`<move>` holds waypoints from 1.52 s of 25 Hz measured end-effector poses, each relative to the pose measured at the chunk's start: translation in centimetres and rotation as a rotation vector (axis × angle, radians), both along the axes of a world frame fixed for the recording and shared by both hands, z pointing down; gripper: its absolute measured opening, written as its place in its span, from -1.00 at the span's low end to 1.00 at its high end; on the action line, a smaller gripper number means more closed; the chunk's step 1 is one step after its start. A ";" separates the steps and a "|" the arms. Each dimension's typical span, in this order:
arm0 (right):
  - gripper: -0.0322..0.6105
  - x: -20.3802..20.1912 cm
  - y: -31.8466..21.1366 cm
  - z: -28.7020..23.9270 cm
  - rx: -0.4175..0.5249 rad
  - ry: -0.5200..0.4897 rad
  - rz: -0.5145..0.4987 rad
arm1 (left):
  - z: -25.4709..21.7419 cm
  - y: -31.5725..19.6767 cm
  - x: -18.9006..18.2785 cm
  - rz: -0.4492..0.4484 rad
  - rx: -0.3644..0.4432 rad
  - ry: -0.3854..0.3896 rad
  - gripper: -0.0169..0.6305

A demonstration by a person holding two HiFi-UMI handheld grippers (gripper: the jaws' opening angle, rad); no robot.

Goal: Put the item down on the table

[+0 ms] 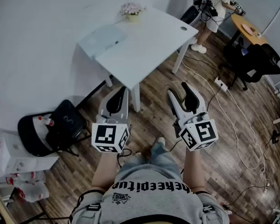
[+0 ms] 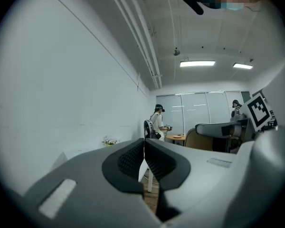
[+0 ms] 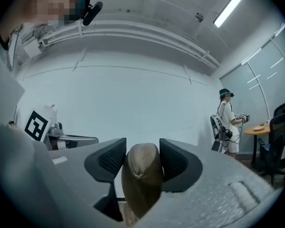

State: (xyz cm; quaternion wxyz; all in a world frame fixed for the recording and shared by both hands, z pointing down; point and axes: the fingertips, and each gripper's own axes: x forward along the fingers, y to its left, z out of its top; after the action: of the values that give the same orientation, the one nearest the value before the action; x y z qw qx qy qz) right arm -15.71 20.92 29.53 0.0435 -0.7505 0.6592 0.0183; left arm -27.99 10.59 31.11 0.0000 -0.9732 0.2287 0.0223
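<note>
Well to the left of the left tool (image 1: 119,93) and a little below it, a black chair (image 1: 51,129) stands on the wood floor (image 1: 154,106) against the white wall. The left tool is held level over that floor with its marker cube (image 1: 109,136) nearest the person. In the left gripper view its dark pads (image 2: 133,158) lie flat against each other, so this tool is closed with nothing in it.

Ahead of both tools and apart from them stands the white counter (image 1: 144,45). A flat pale slab (image 1: 102,38) lies on its left part and a small pot of flowers (image 1: 133,10) stands at its far edge.

The right tool (image 1: 182,93) is just beside the left one, also level, with its own marker cube (image 1: 199,134) at the back. Between its jaws sits the item (image 1: 176,90), a rounded tan thing. In the right gripper view the item (image 3: 141,175) fills the gap and touches both pads, so the right tool (image 3: 142,152) grips it with the jaws standing wide. The item hangs in the air above the floor, short of the counter and not resting on it.

To the right of the right tool a white cable (image 1: 233,125) runs across the floor from a power strip (image 1: 220,84). Farther ahead on that side are a black office chair (image 1: 254,62), a round wooden table (image 1: 249,29) and a person (image 1: 217,8) in light clothes
</note>
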 end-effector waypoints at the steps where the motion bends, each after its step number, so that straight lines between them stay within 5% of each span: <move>1: -0.22 -0.1 -0.2 0.0 0.002 0.000 -0.001 | -0.1 -0.2 -0.1 -0.001 0.001 0.004 -0.91; 15: -0.22 2.5 -2.2 -0.1 0.000 0.009 -0.019 | -0.8 -2.1 2.3 -0.023 0.000 0.030 -0.91; 38: -0.21 16.0 -8.1 1.1 0.013 -0.042 -0.133 | -0.2 -5.8 14.9 -0.139 0.000 0.038 -0.91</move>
State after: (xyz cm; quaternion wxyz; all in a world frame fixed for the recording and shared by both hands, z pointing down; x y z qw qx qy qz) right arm 0.31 12.81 30.63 0.0632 -0.7050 0.7064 0.0039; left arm -13.14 4.77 30.86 -0.0028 -0.9545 0.2956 0.0406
